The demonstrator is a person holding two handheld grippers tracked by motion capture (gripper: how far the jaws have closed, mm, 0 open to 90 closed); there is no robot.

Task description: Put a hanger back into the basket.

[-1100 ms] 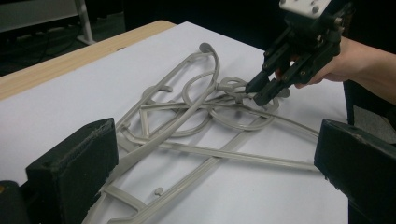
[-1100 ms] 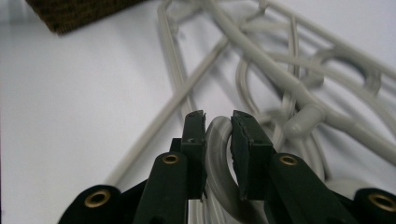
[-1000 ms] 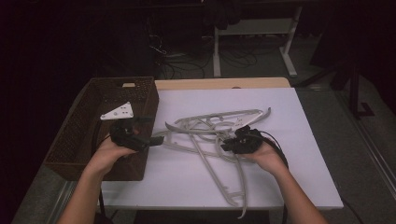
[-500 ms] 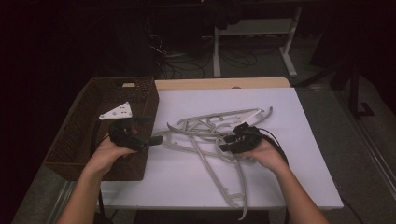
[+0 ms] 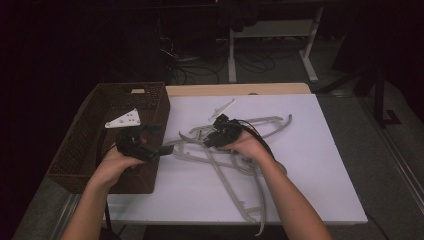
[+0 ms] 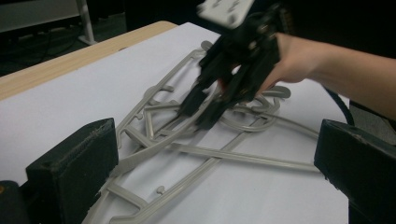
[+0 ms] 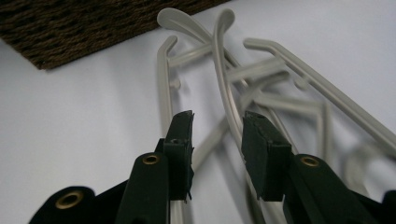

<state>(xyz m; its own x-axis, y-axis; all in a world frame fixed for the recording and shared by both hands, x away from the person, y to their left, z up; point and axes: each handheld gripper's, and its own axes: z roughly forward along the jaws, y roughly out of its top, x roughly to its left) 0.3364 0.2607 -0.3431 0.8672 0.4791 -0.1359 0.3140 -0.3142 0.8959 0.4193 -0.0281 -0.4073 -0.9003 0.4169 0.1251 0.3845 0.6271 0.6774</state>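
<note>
- Lying in a loose, crossed pile on the white table point(image 5: 320, 165), the grey hangers point(image 5: 227, 165) spread from just beside the basket point(image 5: 80, 150) toward the table's right half.
- One hanger end reaches the left gripper point(image 5: 162, 150) at the basket's near right corner; in the left gripper view that end lies between the two black jaws, which stand wide apart, their pads clear of it.
- Left hand point(image 5: 117, 162) holds its gripper level, pointing right across the table toward the pile.
- Right gripper point(image 5: 212, 137) sits over the middle of the pile, angled down and left toward the basket, gripped by the right hand point(image 5: 250, 145).
- Its jaws stand partly open, with a narrow gap between the pads, and they have just been closing a little; in the right gripper view hanger bars point(image 7: 224, 70) run below and beyond that gap, but the pads press on none of them.
- From the left gripper view the right gripper point(image 6: 208, 109) shows its tips down close over the hangers point(image 6: 187, 149); whether they touch the plastic I cannot tell.
- A small white strip point(image 5: 222, 107) lies on the table beyond the pile, apart from the hangers.
- Wicker of the basket point(image 7: 84, 28) fills the far left corner of the right gripper view, with curved hanger ends just beside it.
</note>
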